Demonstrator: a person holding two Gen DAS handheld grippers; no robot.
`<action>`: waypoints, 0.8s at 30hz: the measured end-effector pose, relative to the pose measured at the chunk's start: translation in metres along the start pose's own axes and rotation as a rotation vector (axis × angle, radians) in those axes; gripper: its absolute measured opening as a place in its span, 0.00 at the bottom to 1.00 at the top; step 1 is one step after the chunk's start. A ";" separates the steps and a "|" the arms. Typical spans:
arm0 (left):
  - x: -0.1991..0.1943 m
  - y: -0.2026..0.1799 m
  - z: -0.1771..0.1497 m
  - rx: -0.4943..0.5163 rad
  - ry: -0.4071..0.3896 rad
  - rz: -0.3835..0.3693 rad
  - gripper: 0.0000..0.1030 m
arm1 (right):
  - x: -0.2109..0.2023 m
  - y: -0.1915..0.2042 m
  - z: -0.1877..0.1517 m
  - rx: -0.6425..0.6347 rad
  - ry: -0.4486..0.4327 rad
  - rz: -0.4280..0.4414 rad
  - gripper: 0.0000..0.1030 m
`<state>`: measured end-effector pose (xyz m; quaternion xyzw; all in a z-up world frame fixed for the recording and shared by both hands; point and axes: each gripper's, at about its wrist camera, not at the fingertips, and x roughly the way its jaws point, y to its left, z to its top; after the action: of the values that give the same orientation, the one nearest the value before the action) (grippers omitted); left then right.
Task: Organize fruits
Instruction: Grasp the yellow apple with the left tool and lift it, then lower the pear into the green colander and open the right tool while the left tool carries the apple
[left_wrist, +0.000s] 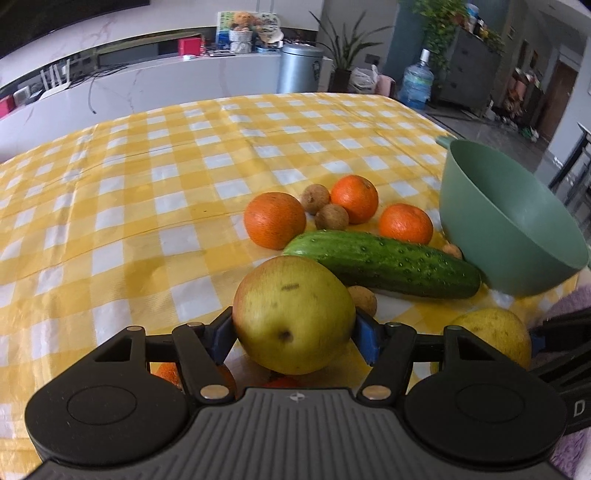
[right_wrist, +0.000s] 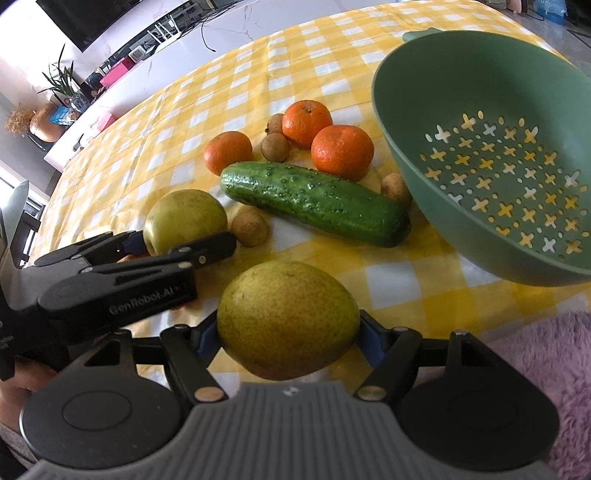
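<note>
Covering table, yellow checked cloth (left_wrist: 147, 177); cabinet (left_wrist: 207, 77) behind

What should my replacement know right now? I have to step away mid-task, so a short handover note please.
Left gripper: shut on a yellow-green pear with a red blush.
Right gripper: shut on a second, greener pear.
On the checked cloth: three oranges, a cucumber and several small brown fruits, all beside the green colander.
Done: nothing in the colander yet; both pears gripped.
Left: place both pears, probably in the colander, then sort the rest.
</note>
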<state>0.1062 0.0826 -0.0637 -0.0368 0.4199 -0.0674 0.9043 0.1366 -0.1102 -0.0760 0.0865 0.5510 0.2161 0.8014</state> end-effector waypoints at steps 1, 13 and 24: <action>-0.001 0.000 0.000 -0.006 -0.002 0.006 0.72 | 0.000 0.000 0.000 -0.002 0.000 -0.001 0.68; -0.022 0.002 0.003 -0.049 -0.064 0.048 0.72 | -0.001 0.003 -0.001 -0.008 -0.015 -0.020 0.68; -0.042 -0.004 0.002 -0.050 -0.168 0.104 0.72 | -0.003 0.004 -0.001 0.001 -0.035 -0.039 0.68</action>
<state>0.0808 0.0854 -0.0300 -0.0431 0.3453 -0.0065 0.9375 0.1335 -0.1081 -0.0727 0.0803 0.5385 0.1986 0.8149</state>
